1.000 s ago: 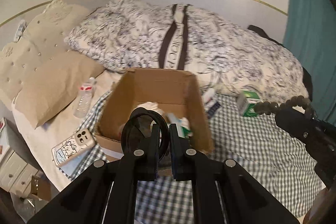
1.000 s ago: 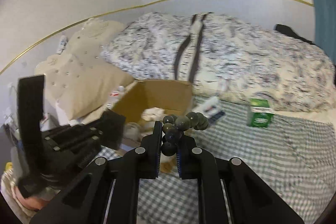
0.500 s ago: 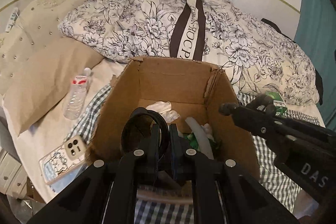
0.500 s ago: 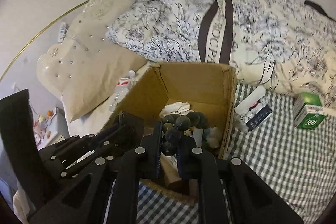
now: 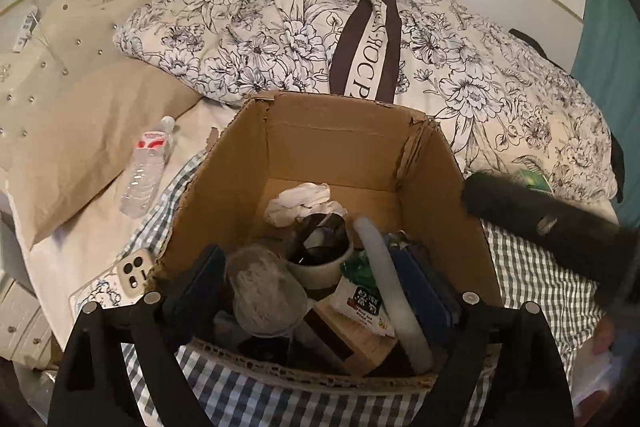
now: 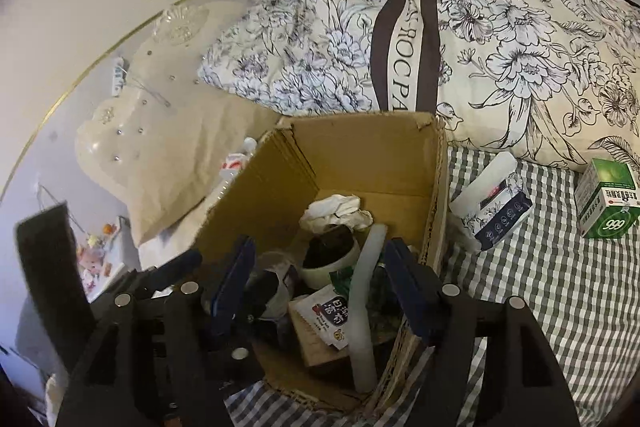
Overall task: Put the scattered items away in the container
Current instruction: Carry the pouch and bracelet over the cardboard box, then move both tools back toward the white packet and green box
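An open cardboard box stands on the checked bedspread. It holds a white cloth, a white cup with sunglasses in it, a white tube, a snack packet and other items. My left gripper is open and empty over the box's near edge. My right gripper is open and empty over the box too. Outside the box lie a water bottle, a phone, a tissue pack and a green box.
A floral duvet is piled behind the box. A beige pillow and the headboard lie to the left. The right gripper's body shows at the right of the left wrist view. A teal curtain hangs far right.
Both grippers have moved in over the box and opened. The left one has let go of the black sunglasses and the right one of the dark bead string; both are empty now.
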`<state>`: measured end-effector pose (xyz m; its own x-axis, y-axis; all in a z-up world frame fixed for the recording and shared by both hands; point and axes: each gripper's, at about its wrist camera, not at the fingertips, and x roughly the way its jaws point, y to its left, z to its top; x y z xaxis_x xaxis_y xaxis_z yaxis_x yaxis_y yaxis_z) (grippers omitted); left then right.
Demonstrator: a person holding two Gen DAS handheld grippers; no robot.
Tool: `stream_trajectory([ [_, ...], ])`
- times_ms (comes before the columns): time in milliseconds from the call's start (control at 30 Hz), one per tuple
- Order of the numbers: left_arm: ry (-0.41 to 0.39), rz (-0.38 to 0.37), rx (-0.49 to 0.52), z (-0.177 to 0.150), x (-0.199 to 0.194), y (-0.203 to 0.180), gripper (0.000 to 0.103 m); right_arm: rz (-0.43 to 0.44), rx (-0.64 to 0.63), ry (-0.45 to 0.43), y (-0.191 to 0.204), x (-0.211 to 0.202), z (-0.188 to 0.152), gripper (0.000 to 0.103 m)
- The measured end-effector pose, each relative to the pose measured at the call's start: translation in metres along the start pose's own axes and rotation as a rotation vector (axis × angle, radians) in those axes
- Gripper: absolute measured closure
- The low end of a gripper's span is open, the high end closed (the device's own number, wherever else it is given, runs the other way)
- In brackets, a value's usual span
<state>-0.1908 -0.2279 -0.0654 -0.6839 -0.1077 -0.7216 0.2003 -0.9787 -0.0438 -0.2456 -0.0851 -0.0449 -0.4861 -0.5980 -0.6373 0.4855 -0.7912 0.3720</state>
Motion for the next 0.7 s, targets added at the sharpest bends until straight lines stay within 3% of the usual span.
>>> stream_trajectory([
  [200, -0.011, -0.03, 0.01, -0.011, -0.023, -0.027, 0.007, -0.11, 0.02, -0.12, -0.021, -0.055, -0.008, 0.034],
  [333, -0.024, -0.135, 0.038, -0.022, -0.036, -0.07, 0.005, -0.261, 0.067, -0.184, -0.055, -0.098, -0.033, 0.033],
  [467, -0.051, -0.2, 0.118, -0.036, -0.034, -0.122, 0.001, -0.322, 0.15, -0.201, -0.094, -0.136, -0.065, 0.033],
  [600, -0.047, -0.192, 0.193, -0.047, -0.009, -0.158, 0.001, -0.36, 0.237, -0.19, -0.13, -0.159, -0.089, 0.033],
  [700, -0.071, -0.117, 0.288, -0.056, 0.007, -0.169, 0.0, -0.383, 0.283, -0.17, -0.153, -0.168, -0.099, 0.033],
])
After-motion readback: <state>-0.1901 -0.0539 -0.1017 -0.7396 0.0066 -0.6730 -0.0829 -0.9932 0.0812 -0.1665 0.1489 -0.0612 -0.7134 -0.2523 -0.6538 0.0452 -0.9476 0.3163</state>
